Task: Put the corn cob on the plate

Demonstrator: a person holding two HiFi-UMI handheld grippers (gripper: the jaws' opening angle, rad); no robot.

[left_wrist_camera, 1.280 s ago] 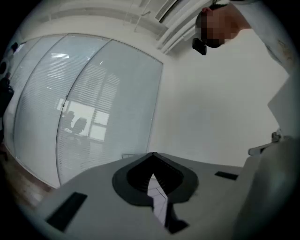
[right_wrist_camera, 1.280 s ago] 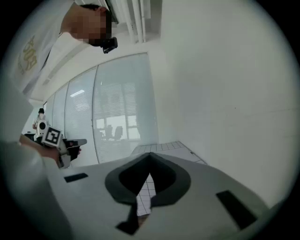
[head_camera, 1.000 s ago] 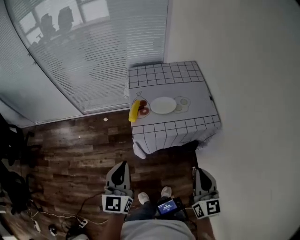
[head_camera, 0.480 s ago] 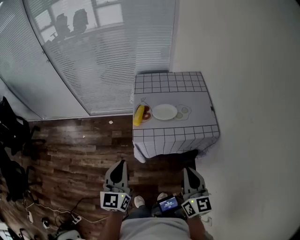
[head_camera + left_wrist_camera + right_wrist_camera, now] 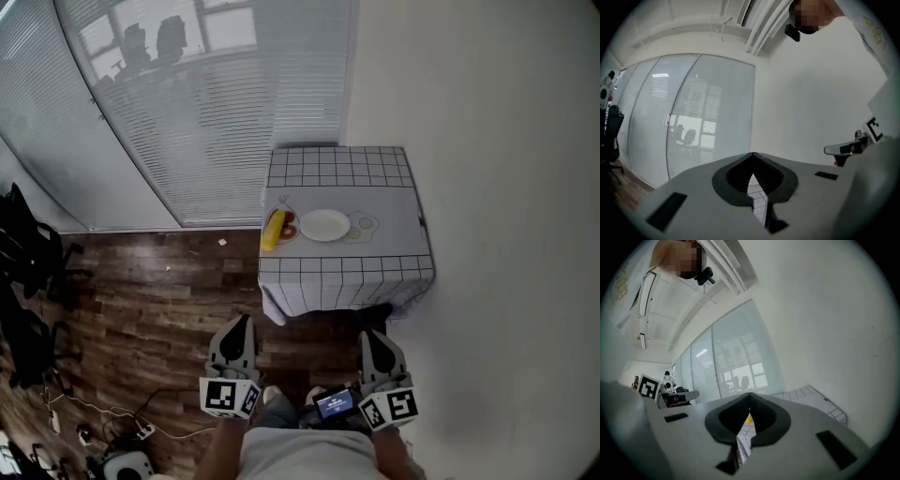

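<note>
Nearer now, both pressed-together hand-held grippers (image 5: 241,321) (image 5: 371,336) sit well short of corn cob (image 5: 273,229).

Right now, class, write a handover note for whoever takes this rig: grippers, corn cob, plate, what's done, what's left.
Left gripper: fingers shut, empty.
Right gripper: fingers shut, empty.
Both are short of the table.
Corn cob lies near the table's left edge, beside the white plate, not on it. Plate is bare.
Done: nothing.
Left: approach, grasp the cob, set it on the plate.
</note>
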